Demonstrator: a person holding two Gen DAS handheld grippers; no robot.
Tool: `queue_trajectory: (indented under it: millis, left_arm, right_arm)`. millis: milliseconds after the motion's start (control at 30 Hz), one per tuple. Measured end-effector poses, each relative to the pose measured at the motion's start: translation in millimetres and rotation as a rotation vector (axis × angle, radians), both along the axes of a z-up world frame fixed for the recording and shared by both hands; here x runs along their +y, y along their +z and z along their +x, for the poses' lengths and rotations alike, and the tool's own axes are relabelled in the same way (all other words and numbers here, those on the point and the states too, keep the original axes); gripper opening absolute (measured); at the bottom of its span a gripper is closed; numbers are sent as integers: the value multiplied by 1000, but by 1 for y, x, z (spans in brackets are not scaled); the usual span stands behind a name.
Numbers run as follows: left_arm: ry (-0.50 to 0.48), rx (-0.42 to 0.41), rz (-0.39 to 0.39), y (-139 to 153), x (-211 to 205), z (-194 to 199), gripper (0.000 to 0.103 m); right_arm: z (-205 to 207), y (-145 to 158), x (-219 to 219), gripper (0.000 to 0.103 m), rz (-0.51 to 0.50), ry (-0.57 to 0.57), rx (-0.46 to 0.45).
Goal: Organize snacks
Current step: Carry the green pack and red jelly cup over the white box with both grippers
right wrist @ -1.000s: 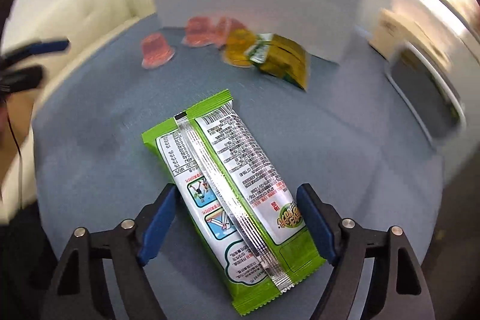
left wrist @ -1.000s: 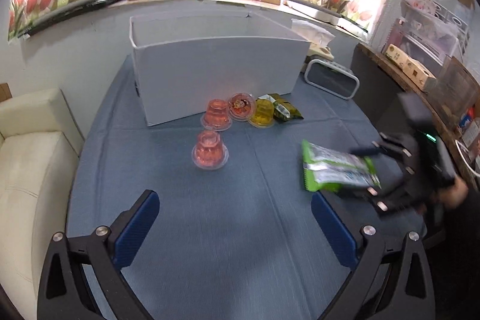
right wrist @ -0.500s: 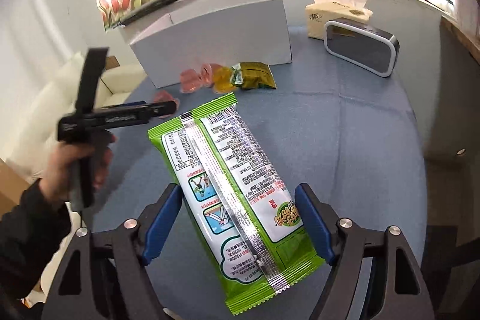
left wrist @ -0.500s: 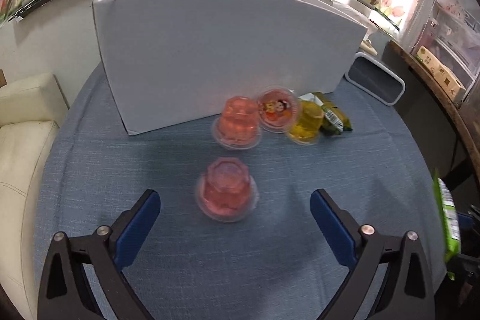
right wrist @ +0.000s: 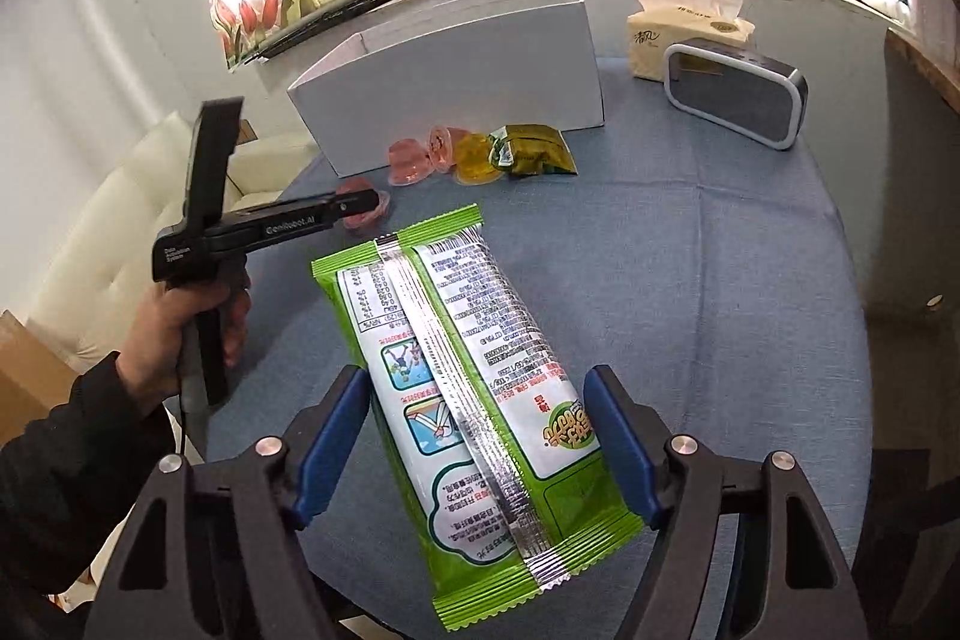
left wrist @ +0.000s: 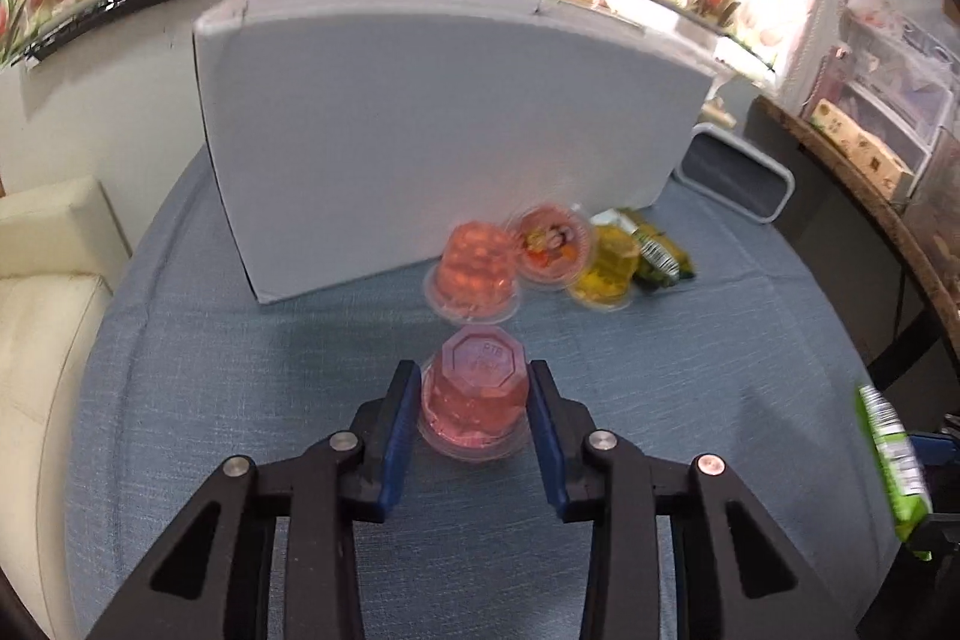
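Note:
My left gripper (left wrist: 474, 388) is shut on a pink jelly cup (left wrist: 477, 394) that stands upside down on the blue tablecloth. Behind it lie another pink jelly cup (left wrist: 477, 271), a red-lidded cup (left wrist: 549, 244), a yellow jelly cup (left wrist: 606, 268) and a dark green snack packet (left wrist: 657, 253), all in front of a white box (left wrist: 432, 130). My right gripper (right wrist: 480, 436) is shut on a green snack bag (right wrist: 474, 382) and holds it above the table. The bag's edge shows in the left wrist view (left wrist: 891, 460). The left gripper shows in the right wrist view (right wrist: 360, 211).
A grey speaker (right wrist: 735, 91) and a tissue box (right wrist: 684, 22) stand at the back right of the round table (right wrist: 750, 280). A cream sofa (left wrist: 42, 316) is at the left. Shelves with boxes (left wrist: 870, 124) are at the right.
My left gripper moved forward and closed on the near pink jelly cup. My right gripper kept the green bag and stayed lifted near the table's right side.

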State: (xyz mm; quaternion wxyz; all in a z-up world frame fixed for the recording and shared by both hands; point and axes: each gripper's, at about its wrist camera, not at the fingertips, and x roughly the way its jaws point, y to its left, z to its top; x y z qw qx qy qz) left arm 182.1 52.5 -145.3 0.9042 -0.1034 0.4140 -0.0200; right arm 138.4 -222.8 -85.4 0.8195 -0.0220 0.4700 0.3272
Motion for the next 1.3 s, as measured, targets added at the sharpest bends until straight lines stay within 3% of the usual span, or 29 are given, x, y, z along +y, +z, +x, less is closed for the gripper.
queue_trajectory:
  millis: [267, 300, 333, 367, 400, 533, 567, 600, 633, 667, 800, 1100, 1300]
  left_arm:
    - [-21, -55, -2, 29, -7, -13, 39]
    - [-23, -59, -7, 33, -8, -13, 39]
    - [-25, -62, -11, 36, -8, -14, 39]
    - [-28, -70, -8, 40, -8, -16, 39]
    - [-31, -76, -5, 43, -8, -19, 39]
    - [-47, -77, -7, 45, -8, -25, 39]
    - [-49, -77, -14, 45, -7, -26, 39]
    - [-51, -76, -19, 45, -8, -26, 39]
    - [-54, -77, -20, 45, -8, -27, 39]
    - [-53, -79, -18, 45, -9, -27, 39]
    - [-60, -78, -22, 43, -11, -26, 39]
    - [-70, -82, -16, 45, -9, -30, 39]
    - [-76, -78, -17, 46, -10, -30, 39]
  right_arm:
    - [2, 0, 7, 71, 20, -6, 3]
    - [4, -2, 10, 37, 15, 2, 11]
    - [6, -5, 12, 19, 5, 11, 26]
    - [8, -10, 16, 10, -36, 12, 33]
    - [8, -16, 19, 10, -91, 14, 30]
    - [4, -32, 25, 16, -131, 61, 21]
    - [1, -32, 25, 31, -153, 55, -13]
    - [-2, -30, 24, 67, -151, 52, -41]
    - [-4, -28, 23, 84, -145, 54, -63]
    - [-5, -25, 22, 93, -139, 56, -93]
    - [0, -27, 24, 93, -211, 81, -146]
    - [14, -56, 33, 92, -286, 146, -112]
    - [14, -58, 27, 71, -255, 114, -104]
